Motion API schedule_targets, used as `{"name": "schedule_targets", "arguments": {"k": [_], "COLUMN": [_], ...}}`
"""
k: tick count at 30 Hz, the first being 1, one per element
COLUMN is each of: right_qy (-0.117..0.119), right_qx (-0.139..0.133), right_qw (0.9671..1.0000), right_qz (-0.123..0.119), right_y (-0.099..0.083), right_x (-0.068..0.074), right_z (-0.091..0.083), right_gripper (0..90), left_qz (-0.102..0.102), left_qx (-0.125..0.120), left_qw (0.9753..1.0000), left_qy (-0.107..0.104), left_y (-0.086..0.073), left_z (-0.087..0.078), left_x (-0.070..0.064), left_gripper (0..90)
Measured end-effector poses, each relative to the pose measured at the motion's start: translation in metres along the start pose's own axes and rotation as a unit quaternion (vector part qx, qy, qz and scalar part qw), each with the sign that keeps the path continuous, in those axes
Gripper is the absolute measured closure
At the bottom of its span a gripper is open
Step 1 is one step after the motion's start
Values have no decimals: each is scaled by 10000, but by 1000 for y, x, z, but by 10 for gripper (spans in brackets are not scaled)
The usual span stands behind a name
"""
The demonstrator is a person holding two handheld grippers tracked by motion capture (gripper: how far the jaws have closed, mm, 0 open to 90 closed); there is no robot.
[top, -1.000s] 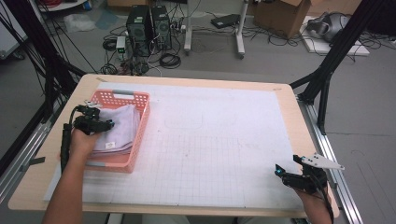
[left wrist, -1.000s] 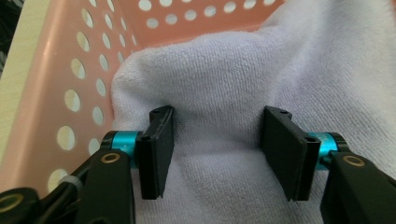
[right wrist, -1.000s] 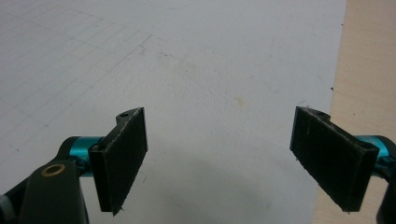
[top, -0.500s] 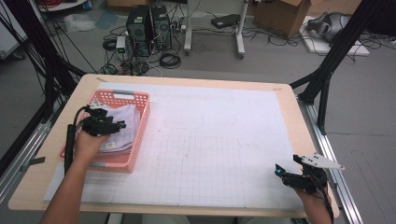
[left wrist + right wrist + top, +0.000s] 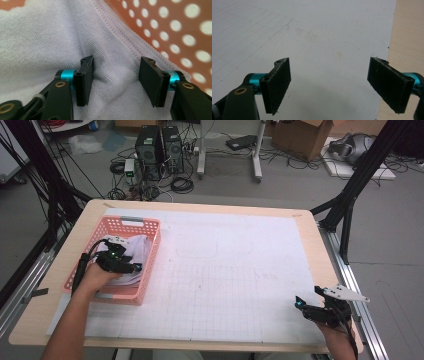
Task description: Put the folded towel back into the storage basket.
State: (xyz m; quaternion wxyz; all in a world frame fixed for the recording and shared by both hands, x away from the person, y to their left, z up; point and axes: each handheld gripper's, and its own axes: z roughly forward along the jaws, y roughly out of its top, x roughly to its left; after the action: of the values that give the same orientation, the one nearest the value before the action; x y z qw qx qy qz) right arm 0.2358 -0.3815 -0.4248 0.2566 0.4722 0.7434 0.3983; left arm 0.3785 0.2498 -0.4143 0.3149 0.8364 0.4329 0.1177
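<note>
A pale lilac towel [image 5: 141,247] lies bunched in a pink perforated basket [image 5: 151,227] at the table's left. My left gripper [image 5: 121,262] is down inside the basket, pressed on the towel. In the left gripper view the left gripper [image 5: 116,80] is open, its black jaws astride a raised fold of the towel [image 5: 50,37], with the basket wall [image 5: 175,32] just beyond the hemmed edge. My right gripper [image 5: 300,303] hovers at the front right of the table. It stands open over the white grid mat [image 5: 312,30] with nothing between its jaws.
The white grid mat [image 5: 235,265] covers most of the wooden table [image 5: 95,207]. The mat's right edge and a bare wood strip [image 5: 409,37] lie beside my right gripper. Computer towers, cables and black frame legs stand on the floor beyond the table.
My left gripper has moved right and toward the near side inside the basket, sinking onto the towel. The right gripper has stayed still.
</note>
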Motion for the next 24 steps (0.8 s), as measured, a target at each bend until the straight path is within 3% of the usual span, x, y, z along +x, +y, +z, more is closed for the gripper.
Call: {"name": "schedule_targets", "arguments": {"k": [1,3,4,5,6,7,10,12,16,20,22,24], "right_qy": [-5,-13,-13,-8,-18,-20,-16,-7,13,29,51,69], "right_qx": [-15,-14,-8,-9,-16,-21,-44,-60,-81,-126,-150,-167], "right_qw": [10000,10000,10000,10000,10000,10000,10000,10000,10000,9999,9999,9998], "right_qz": [-2,15,14,3,11,17,22,7,8,7,17,32], "right_y": [0,0,0,0,0,0,1,1,2,2,2,2], "right_x": [0,0,-1,-1,-1,-1,-1,0,1,1,0,1], "right_z": [0,0,-1,-1,-1,-1,-1,-1,0,-1,-2,-3], "right_gripper": [179,179,179,179,179,179,179,179,179,179,179,179], "left_qz": [59,42,-92,-306,-494,-542,-686,-768,-725,-664,-650,-584], "left_qx": [35,-22,-194,-471,-833,-1202,-2156,-2594,-3155,-3342,-3480,-3510], "left_qw": [9998,9999,9997,9976,9938,9891,9703,9585,9429,9380,9332,9330], "left_qy": [-165,-128,111,394,537,651,858,900,781,643,620,540], "left_y": [-2,-2,-1,0,1,0,-3,-5,-11,-13,-14,-15], "left_z": [-4,-6,-11,-17,-23,-30,-49,-59,-73,-75,-73,-70], "left_x": [2,2,5,7,7,8,7,3,-10,-27,-39,-51], "left_gripper": [469,484,468,389,338,336,310,286,235,188,188,190]}}
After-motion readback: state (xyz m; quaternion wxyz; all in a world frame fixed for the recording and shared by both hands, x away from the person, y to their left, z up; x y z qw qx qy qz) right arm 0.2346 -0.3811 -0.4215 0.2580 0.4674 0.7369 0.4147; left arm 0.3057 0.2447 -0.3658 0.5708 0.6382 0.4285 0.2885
